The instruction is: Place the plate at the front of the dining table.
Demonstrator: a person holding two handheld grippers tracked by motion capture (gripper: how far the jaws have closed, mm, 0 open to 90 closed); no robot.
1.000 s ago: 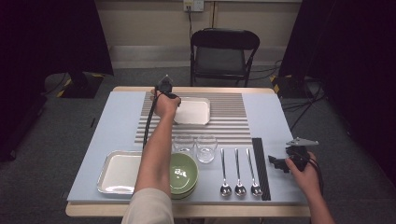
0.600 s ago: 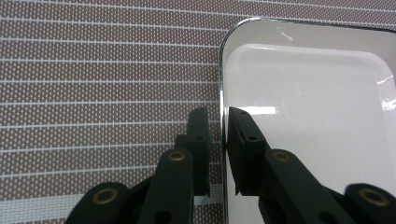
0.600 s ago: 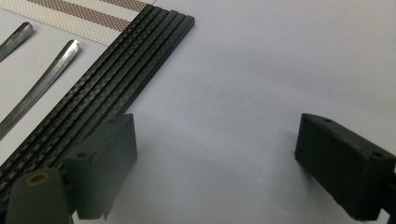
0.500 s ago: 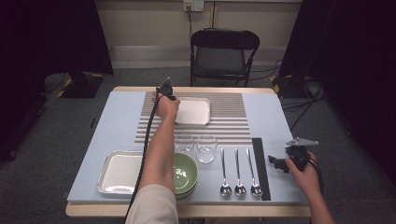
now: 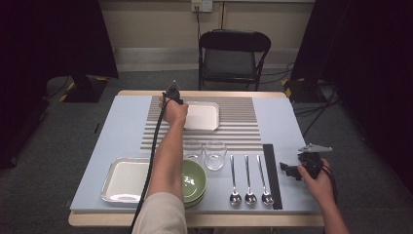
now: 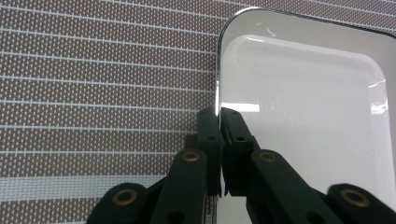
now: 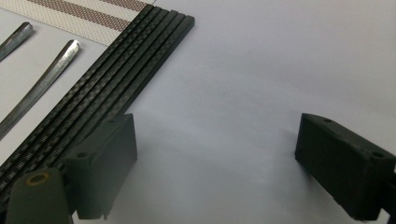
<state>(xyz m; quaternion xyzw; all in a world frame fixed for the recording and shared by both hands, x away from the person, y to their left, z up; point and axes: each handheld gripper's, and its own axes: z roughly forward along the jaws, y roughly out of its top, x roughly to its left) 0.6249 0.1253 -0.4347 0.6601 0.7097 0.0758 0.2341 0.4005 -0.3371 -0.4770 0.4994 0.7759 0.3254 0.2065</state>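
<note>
A small white tray (image 5: 202,116) lies on the striped placemat (image 5: 234,127) at the middle back of the table. My left gripper (image 5: 178,106) sits at its left edge; in the left gripper view the jaws are pinched together on the rim of the white tray (image 6: 303,116), fingertips (image 6: 219,116) meeting on the thin edge. My right gripper (image 5: 290,170) rests low at the table's right front, jaws wide apart over bare blue tabletop (image 7: 233,93), nothing between them. A bundle of black chopsticks (image 7: 112,88) lies just left of it.
Near the front edge sit a larger white tray (image 5: 125,179), stacked green bowls (image 5: 195,179), two clear glasses (image 5: 214,155), three spoons (image 5: 249,180) and the black chopsticks (image 5: 272,173). A folding chair (image 5: 233,56) stands behind the table.
</note>
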